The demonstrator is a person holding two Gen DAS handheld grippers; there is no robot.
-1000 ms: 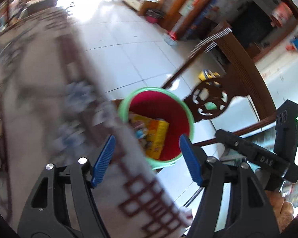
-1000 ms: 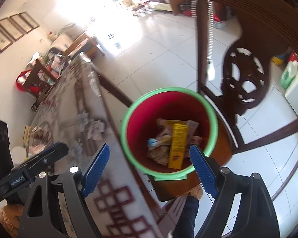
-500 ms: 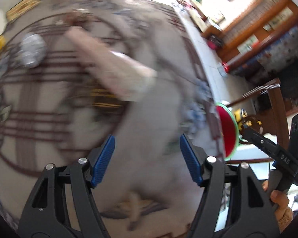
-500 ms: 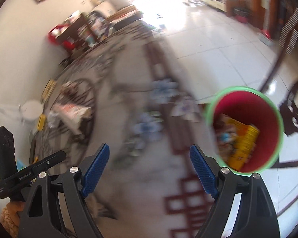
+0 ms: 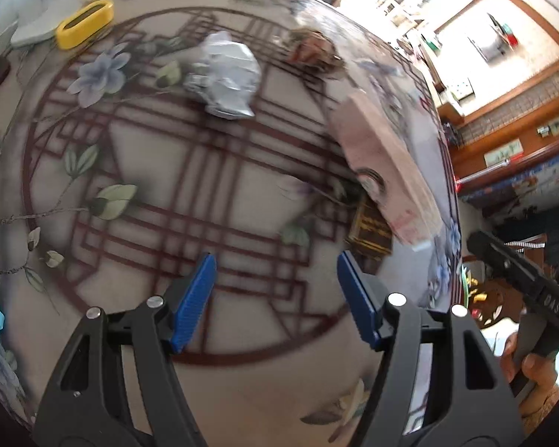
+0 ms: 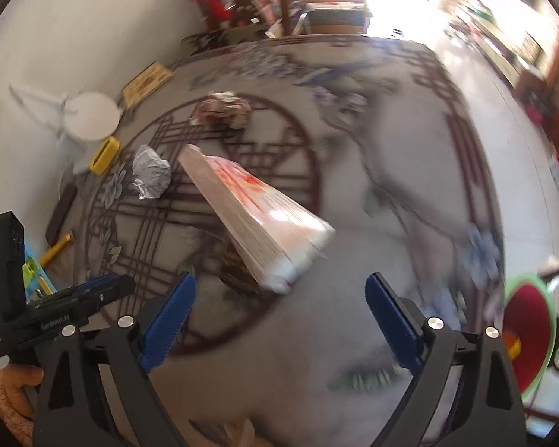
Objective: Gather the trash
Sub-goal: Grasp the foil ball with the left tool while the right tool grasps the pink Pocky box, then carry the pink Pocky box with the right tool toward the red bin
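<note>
Both sets of jaws stand apart and empty over the tabletop point(image 5: 242, 391), left gripper point(image 5: 275, 298) steady, right gripper point(image 6: 279, 320) opening wider. Nearest trash is the long pink pack point(image 6: 257, 219) at frame centre, resting tilted on a dark box point(image 5: 369, 231): a skewed grab likely tips it. Crumpled foil point(image 5: 225, 74) and brown wad point(image 6: 223, 110) sit farther up; red bin point(image 6: 527, 335) at lower right, off the tabletop edge, risks a drop in transit.

Both grippers have swung from above the bin point(image 6: 526, 339) to over the table point(image 5: 242, 186), right gripper point(image 6: 279, 316) opening empty.
</note>
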